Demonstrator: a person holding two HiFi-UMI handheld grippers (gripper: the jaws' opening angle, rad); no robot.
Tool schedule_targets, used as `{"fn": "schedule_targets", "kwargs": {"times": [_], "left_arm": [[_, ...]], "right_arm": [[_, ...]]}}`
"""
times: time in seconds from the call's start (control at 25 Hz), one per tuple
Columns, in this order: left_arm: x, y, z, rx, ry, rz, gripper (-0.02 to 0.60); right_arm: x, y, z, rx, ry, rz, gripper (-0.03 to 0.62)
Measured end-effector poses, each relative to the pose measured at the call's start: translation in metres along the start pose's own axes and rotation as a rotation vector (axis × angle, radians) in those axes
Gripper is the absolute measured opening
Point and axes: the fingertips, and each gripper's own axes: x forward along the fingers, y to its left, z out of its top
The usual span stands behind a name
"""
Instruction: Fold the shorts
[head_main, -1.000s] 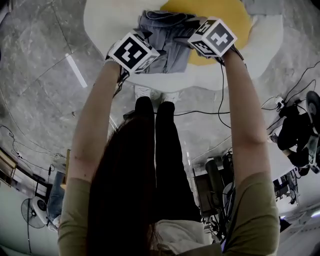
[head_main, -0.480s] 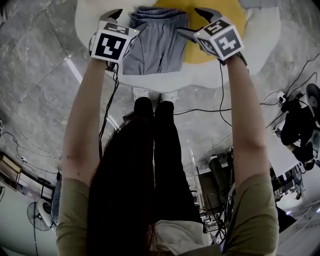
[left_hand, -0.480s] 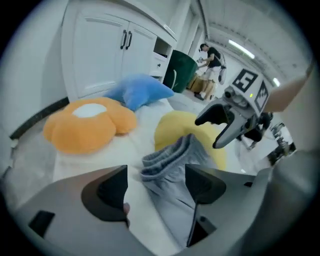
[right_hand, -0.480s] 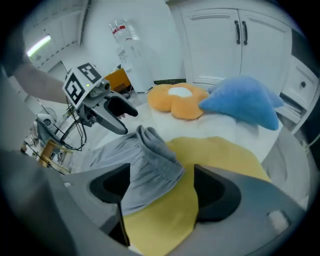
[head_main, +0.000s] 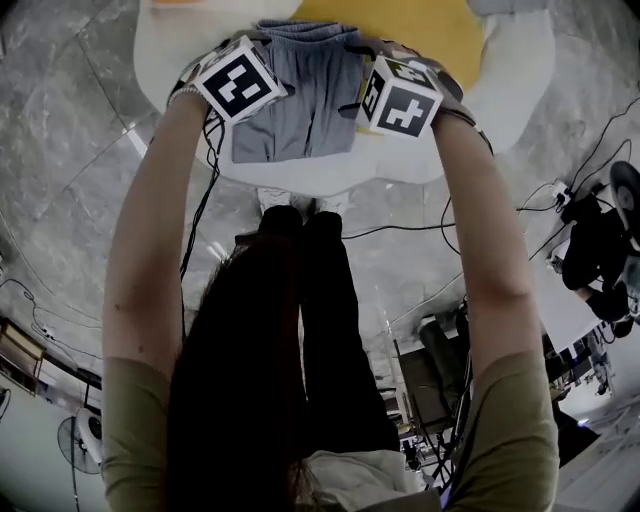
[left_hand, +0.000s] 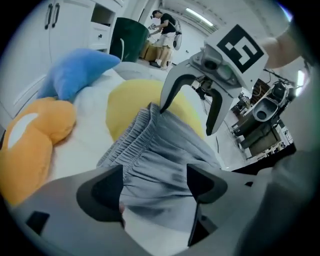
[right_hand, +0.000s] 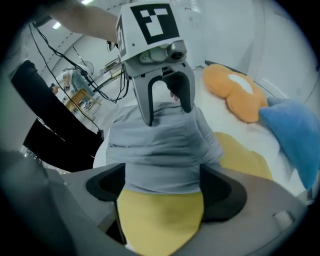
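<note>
The grey shorts (head_main: 300, 95) lie folded lengthwise on a white bed (head_main: 500, 80), partly over a yellow cushion (head_main: 420, 25). My left gripper (left_hand: 152, 187) stands open at the left edge, with grey cloth (left_hand: 160, 160) between its jaws but no pad pressing on it. My right gripper (right_hand: 162, 192) is open at the opposite edge, over the shorts' hem (right_hand: 160, 150) and the yellow cushion (right_hand: 160, 220). Both pairs of jaws have just been opening. Each gripper view shows the other gripper open: the right gripper (left_hand: 186, 120) and the left gripper (right_hand: 168, 115).
An orange cushion (left_hand: 30, 145) and a blue cushion (left_hand: 75, 72) lie further along the bed. The bed's near edge is by my feet (head_main: 300, 200). Cables (head_main: 400, 225) cross the marble floor, with equipment (head_main: 590, 260) at right. A person (left_hand: 167, 30) stands far off.
A second ago both grippers were close together on bunched cloth. They then spread apart with jaws open, leaving the shorts flat. Now both have rolled and come back in over the shorts' side edges.
</note>
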Motion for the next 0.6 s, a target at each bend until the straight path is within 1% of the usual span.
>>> {"fn": "schedule_targets", "kwargs": {"times": [0.04,0.08,0.12,0.2,0.24,0.28,0.32,0.36,0.4,0.48,0.56,0.6], "left_arm": [[0.001,0.010,0.002,-0.014,0.009,0.017,0.383],[0.000,0.020,0.007,-0.039,-0.003,0.041,0.383],[-0.002,0.030,0.013,-0.072,-0.031,0.074,0.383],[-0.011,0.047,0.018,-0.138,-0.096,0.168,0.383],[-0.017,0.055,0.017,-0.163,-0.120,0.214,0.383],[-0.025,0.060,0.013,-0.186,-0.140,0.250,0.383],[-0.033,0.061,0.008,-0.212,-0.160,0.267,0.382],[-0.041,0.055,0.000,-0.249,-0.182,0.267,0.382],[-0.047,0.043,-0.010,-0.301,-0.202,0.253,0.383],[-0.053,0.005,-0.040,-0.443,-0.223,0.198,0.382],[-0.044,-0.041,-0.073,-0.573,-0.207,0.134,0.382],[-0.036,-0.063,-0.087,-0.618,-0.189,0.111,0.382]], "right_arm": [[0.000,-0.010,-0.006,0.005,0.031,0.002,0.457],[-0.002,-0.020,-0.010,0.012,0.055,0.001,0.457],[-0.003,-0.028,-0.013,0.018,0.073,-0.001,0.457],[-0.004,-0.032,-0.016,0.025,0.094,-0.003,0.457],[-0.004,-0.033,-0.014,0.034,0.084,-0.010,0.457],[-0.006,-0.034,-0.010,0.054,0.052,-0.025,0.457],[-0.012,-0.034,-0.003,0.091,0.000,-0.048,0.457],[-0.021,-0.032,0.002,0.148,-0.068,-0.074,0.456],[-0.030,-0.026,0.005,0.227,-0.142,-0.097,0.456],[-0.043,-0.002,-0.005,0.432,-0.267,-0.119,0.454],[-0.036,0.033,-0.030,0.643,-0.316,-0.112,0.453],[-0.025,0.051,-0.044,0.730,-0.309,-0.110,0.453]]}}
